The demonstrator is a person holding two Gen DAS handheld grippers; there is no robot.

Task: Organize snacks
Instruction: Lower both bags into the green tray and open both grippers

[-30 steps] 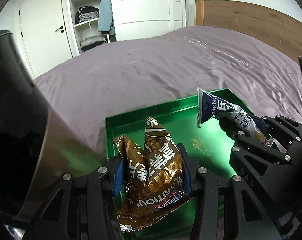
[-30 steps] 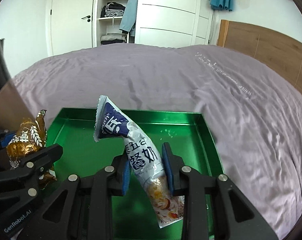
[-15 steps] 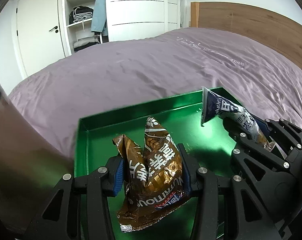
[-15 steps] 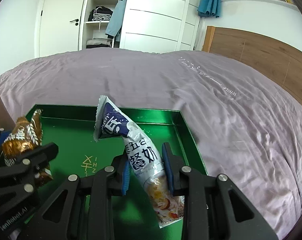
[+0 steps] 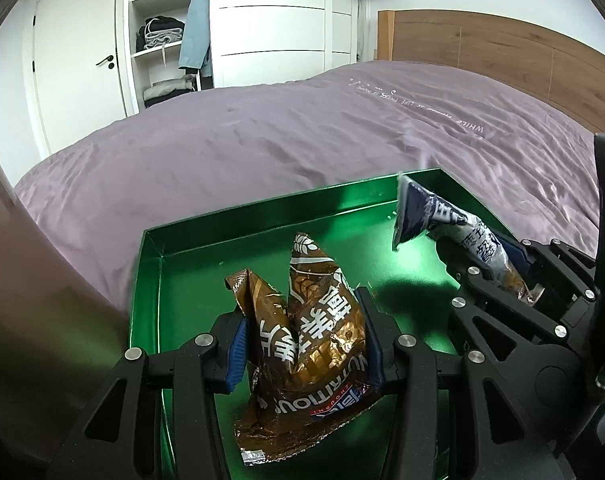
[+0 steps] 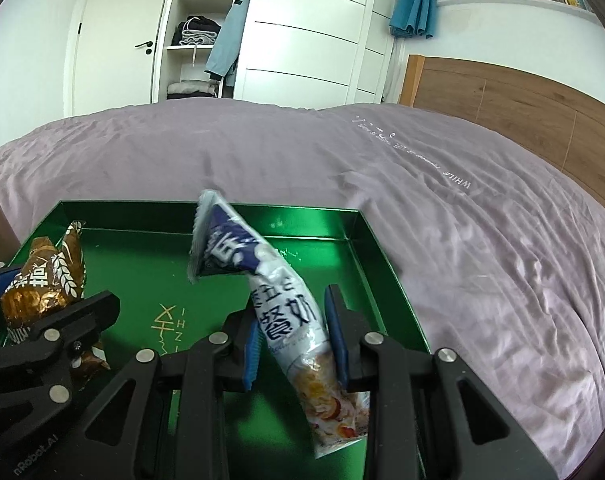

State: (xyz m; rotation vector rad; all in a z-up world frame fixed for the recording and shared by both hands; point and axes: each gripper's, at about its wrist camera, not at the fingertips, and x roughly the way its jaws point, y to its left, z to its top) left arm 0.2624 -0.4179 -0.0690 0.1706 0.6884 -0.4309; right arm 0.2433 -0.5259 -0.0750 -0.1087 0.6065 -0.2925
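Snacks come in two packets here, each pinched in its own gripper above a green tray [image 5: 238, 222]. The brown packet [image 5: 310, 340] is glossy foil, crumpled and folded into two peaks, printed with white characters and a wheat-ear mark; the left gripper [image 5: 304, 344] has its blue pads pressed against both sides, jaws narrowed onto it. The white-and-blue packet [image 6: 280, 300] is long and slim, dark blue at the flat sealed top, white in the middle with dark characters, and pictured with cereal and fruit at the bottom end; it leans left at the top. The right gripper [image 6: 296, 340] clamps it around the middle, jaws drawn in close. The tray is shallow, shiny, with low walls and gold lettering on its floor, and lies on a mauve bedspread [image 6: 422, 184]. Nothing lies on the tray floor that shows; both packets hang over it, brown at left, white-and-blue at right.
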